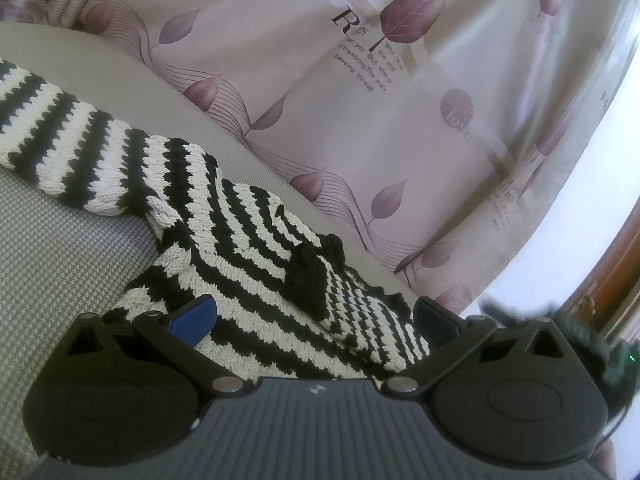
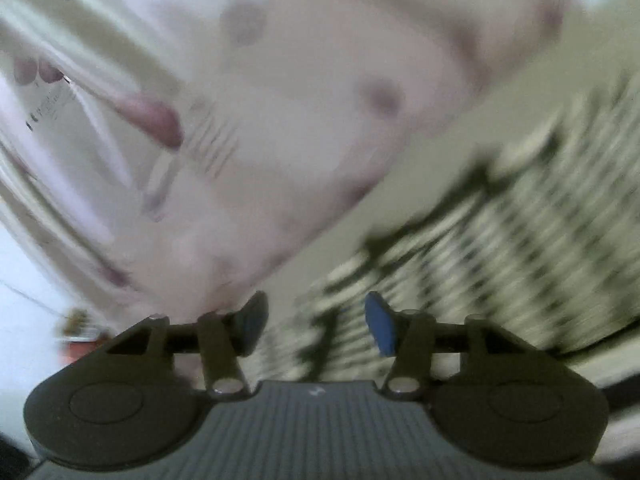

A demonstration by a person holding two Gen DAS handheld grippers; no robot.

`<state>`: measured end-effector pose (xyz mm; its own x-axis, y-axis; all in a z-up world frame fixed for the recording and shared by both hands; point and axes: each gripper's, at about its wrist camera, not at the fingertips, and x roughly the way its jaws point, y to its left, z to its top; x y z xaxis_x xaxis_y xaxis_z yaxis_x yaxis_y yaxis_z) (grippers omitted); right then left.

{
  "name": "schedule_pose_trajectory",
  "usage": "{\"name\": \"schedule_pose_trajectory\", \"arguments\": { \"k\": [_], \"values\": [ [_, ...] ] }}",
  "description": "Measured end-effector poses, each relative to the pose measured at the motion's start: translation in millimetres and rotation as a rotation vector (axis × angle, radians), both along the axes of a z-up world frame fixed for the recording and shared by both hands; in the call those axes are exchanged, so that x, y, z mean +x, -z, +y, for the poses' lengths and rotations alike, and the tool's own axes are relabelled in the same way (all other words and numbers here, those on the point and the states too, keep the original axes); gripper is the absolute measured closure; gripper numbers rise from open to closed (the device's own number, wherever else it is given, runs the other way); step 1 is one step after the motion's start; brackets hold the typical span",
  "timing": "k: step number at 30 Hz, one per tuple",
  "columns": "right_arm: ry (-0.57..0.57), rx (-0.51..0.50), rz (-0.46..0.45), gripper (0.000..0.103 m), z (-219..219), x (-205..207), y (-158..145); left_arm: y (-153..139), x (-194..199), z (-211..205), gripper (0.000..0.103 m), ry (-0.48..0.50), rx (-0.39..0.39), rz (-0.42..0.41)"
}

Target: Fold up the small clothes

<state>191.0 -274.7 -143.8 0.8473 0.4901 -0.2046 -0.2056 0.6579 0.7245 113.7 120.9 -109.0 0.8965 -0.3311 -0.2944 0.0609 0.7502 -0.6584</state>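
Striped sweater [image 1: 224,216] lies on grey cushion [image 1: 60,248]. Left claw [image 1: 316,320] wide open over its hem, holding nothing, prob. lining up a fold. Right claw [image 2: 316,324] partly open, empty, view blurred.

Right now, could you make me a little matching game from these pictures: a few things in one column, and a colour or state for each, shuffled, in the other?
Things:
1. knitted garment
2. curtain
3. left claw
4. right claw

Descriptions:
A. pale pink with purple leaves and printed words
B. open, nothing between its pads, picture blurred
C. black and cream stripes
D. wide open, straddling the striped knit

Pairs: 1-C, 2-A, 3-D, 4-B
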Motion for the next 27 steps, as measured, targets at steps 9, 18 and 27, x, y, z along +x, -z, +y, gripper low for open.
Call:
{"name": "schedule_pose_trajectory", "arguments": {
  "k": [9,18,27],
  "values": [
    [0.210,-0.487,0.195,0.083,-68.1,-13.6,36.8,1.6,1.3,-0.3,0.000,-0.008,0.006,0.009],
    [0.248,-0.682,0.136,0.083,-33.4,-17.4,35.4,-6.2,-14.6,43.6,0.000,-0.072,-0.130,0.071],
    [0.246,-0.668,0.133,0.082,-37.7,-21.1,35.8,-24.1,-69.8,179.7,0.001,-0.339,-0.175,0.069]
  ]
}}
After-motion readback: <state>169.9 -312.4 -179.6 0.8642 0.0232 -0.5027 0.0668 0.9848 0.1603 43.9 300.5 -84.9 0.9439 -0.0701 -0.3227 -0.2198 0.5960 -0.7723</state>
